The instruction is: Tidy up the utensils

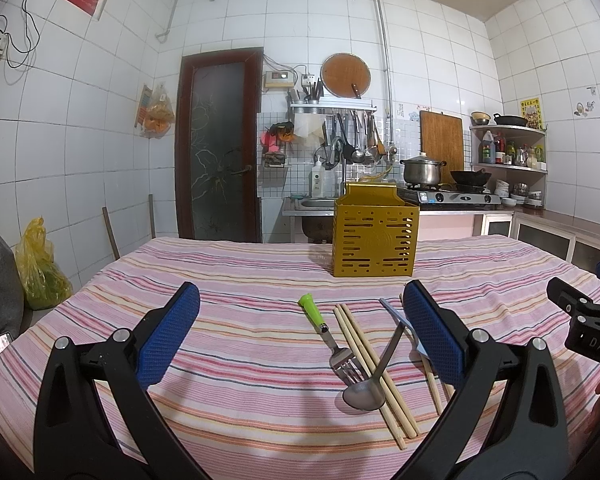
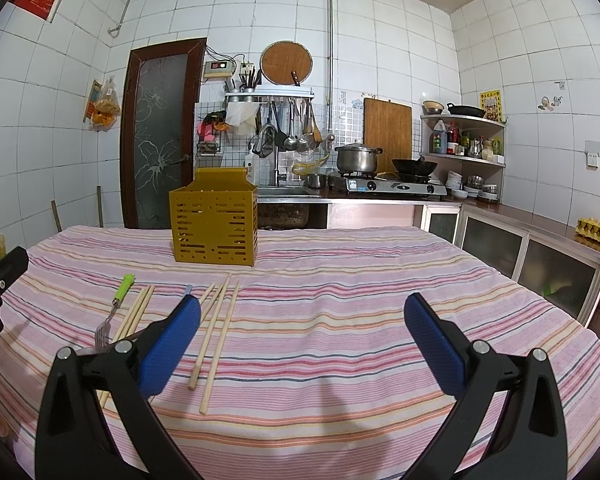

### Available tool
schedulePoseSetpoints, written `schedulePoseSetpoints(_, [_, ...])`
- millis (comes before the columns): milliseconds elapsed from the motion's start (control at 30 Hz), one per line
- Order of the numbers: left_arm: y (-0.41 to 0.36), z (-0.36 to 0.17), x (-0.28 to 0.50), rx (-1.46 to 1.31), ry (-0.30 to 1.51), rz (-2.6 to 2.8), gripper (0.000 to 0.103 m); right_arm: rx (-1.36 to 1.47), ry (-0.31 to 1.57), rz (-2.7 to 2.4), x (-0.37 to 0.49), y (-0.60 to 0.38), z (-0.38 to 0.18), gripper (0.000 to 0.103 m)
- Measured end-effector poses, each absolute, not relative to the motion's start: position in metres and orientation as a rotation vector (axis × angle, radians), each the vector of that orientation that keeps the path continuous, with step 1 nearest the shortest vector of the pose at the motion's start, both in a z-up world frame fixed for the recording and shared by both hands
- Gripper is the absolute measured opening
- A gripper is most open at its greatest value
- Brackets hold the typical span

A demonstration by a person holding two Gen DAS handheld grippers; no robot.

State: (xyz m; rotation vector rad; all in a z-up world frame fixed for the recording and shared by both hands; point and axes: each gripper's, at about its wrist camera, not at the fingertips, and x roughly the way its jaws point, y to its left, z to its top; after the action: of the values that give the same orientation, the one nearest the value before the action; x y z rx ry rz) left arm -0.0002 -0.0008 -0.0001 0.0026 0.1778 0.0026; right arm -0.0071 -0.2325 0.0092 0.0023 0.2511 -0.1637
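With both the left gripper (image 1: pixel 300 336) and right gripper (image 2: pixel 302 340) spread wide and empty above the striped cloth (image 1: pixel 236 360), the spoon (image 1: pixel 374 376) lying across the chopsticks (image 1: pixel 374 364) beside the fork (image 1: pixel 334 344) could drag them askew when lifted toward the yellow slotted holder (image 1: pixel 375 236).

Wide-spread right claw (image 2: pixel 302 340) over striped cloth (image 2: pixel 360 280), chopsticks (image 2: pixel 216 332) beside.

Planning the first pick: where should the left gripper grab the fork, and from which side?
Probably the green handle of the fork, from above, jaws across its width. It lies flat and clear at the far end; the tines sit against the chopsticks and spoon.
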Motion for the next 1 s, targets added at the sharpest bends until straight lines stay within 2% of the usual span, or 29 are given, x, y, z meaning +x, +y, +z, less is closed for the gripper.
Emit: schedulePoseSetpoints(1000, [0.0025,0.0032,-0.0053,0.02,0.142,0.003,0.098,-0.011,0.245,-0.165,-0.0045,-0.2317,0.0018,0.099])
